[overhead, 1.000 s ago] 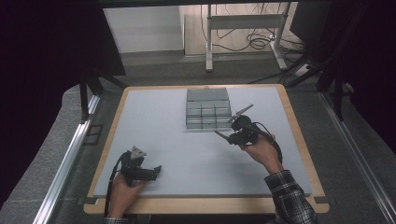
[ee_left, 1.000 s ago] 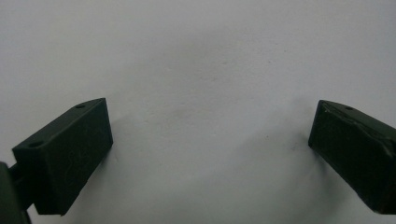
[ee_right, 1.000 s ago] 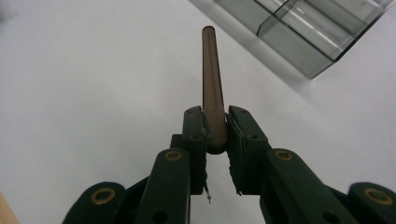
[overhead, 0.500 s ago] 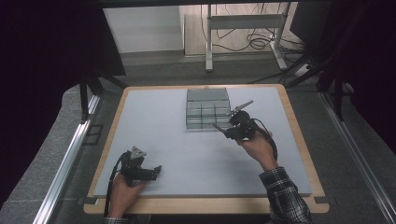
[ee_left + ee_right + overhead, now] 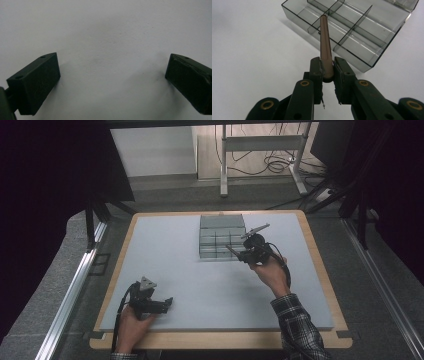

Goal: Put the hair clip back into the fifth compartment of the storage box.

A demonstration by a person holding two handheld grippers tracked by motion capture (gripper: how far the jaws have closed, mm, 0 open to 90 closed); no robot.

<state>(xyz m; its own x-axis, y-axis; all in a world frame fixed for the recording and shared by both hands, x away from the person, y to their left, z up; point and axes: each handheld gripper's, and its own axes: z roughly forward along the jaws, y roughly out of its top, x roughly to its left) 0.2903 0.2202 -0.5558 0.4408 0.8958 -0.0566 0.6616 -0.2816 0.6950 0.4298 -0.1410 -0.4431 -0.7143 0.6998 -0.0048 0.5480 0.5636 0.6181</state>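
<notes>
My right gripper (image 5: 327, 71), pinching the brown rod (image 5: 325, 42), has advanced toward the organizer box (image 5: 362, 32) at 12; left gripper (image 5: 112, 82) spread, idle

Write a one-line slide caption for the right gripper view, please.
Right gripper clamps a brown rod pointing over a clear divided box.

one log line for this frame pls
right gripper: shut on brown rod, tip over compartment box | left gripper: open, on white mat | box: no contents seen
</notes>
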